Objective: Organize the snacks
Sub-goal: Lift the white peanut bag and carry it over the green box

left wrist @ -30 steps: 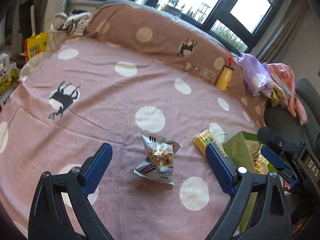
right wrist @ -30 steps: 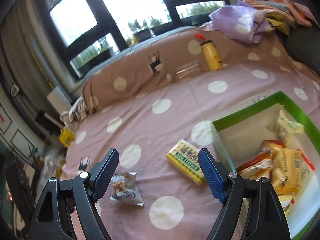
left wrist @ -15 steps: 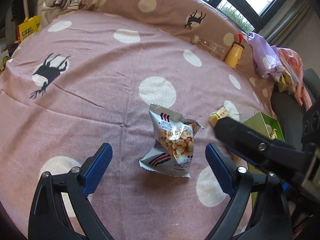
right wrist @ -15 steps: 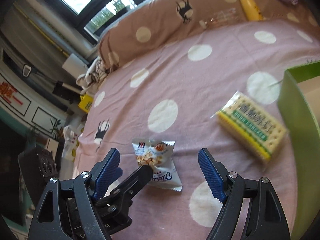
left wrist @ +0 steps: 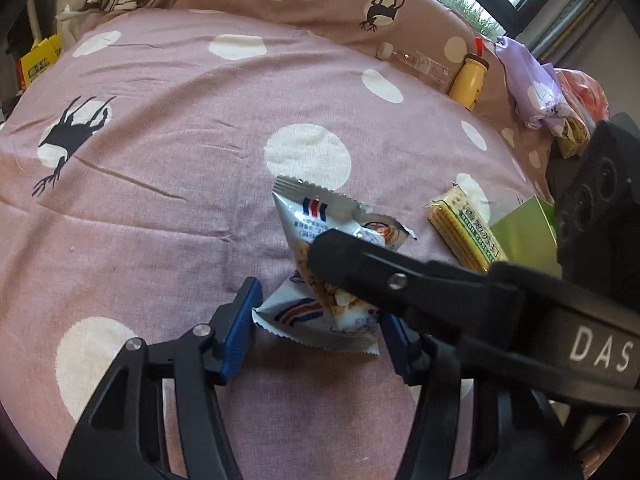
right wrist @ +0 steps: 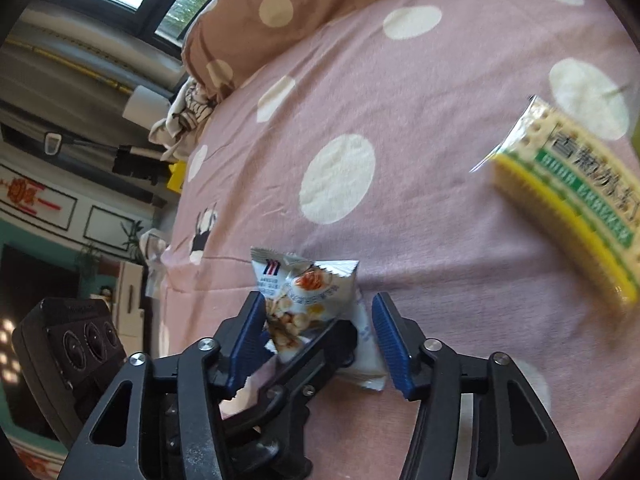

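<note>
A small white snack bag of nuts lies on the pink dotted bedspread. My left gripper straddles its lower end, fingers narrowed to the bag's two edges. My right gripper straddles the same bag from the other side, fingers close beside it. The right gripper's finger crosses over the bag in the left wrist view. A yellow and green cracker pack lies to the right, also in the right wrist view. Whether either gripper presses the bag is unclear.
A green box stands at the right past the cracker pack. A yellow bottle and a clear bottle lie against the brown dotted pillow. Purple cloth is piled at the far right.
Both grippers have come down onto the snack bag and their fingers have narrowed around it. The right gripper has swung left, away from the green box and cracker pack.
</note>
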Demonstrator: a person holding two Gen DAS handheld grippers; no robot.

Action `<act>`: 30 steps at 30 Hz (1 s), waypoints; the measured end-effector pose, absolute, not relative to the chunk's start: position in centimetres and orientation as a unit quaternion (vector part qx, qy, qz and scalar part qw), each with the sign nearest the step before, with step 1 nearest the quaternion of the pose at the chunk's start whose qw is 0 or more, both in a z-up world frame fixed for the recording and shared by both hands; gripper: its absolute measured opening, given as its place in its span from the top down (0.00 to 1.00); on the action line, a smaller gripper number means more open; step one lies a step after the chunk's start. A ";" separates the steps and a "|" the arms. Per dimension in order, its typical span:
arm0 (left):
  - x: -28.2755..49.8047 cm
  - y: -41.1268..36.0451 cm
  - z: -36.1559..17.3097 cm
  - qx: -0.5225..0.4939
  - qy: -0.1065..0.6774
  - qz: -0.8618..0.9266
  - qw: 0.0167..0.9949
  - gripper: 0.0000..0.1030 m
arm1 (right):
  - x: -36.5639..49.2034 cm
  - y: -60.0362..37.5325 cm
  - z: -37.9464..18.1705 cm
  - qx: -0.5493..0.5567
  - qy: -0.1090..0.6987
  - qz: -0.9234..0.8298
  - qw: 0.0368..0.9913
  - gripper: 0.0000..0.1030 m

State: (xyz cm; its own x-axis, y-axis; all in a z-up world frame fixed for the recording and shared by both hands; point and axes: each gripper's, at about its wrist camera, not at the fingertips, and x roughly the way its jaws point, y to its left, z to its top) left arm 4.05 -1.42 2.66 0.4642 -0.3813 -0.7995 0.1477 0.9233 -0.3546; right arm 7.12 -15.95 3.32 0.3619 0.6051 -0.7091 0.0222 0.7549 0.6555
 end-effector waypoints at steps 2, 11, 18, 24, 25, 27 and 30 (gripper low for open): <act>4.0 -1.5 2.7 -0.115 0.493 -0.156 0.848 0.46 | 6.9 -15.9 3.4 0.297 0.527 0.189 0.773 0.45; 2.4 -2.3 5.5 -0.104 0.447 -0.180 0.870 0.48 | 4.9 -16.6 6.7 0.295 0.478 0.189 0.806 0.51; 0.0 -4.1 9.1 -0.095 0.380 -0.229 0.891 0.48 | 1.4 -18.5 11.5 0.276 0.407 0.171 0.854 0.51; -2.1 -6.5 12.1 -0.084 0.327 -0.274 0.900 0.48 | -1.5 -20.8 14.9 0.262 0.355 0.149 0.885 0.51; -2.2 -6.8 12.4 -0.083 0.324 -0.281 0.899 0.48 | -2.0 -21.3 15.5 0.259 0.350 0.142 0.889 0.51; -2.5 -7.7 13.0 -0.081 0.316 -0.295 0.898 0.48 | -2.8 -22.2 16.2 0.260 0.339 0.129 0.895 0.51; -2.9 -9.1 13.9 -0.074 0.306 -0.313 0.896 0.48 | -3.5 -23.4 17.0 0.263 0.324 0.112 0.902 0.51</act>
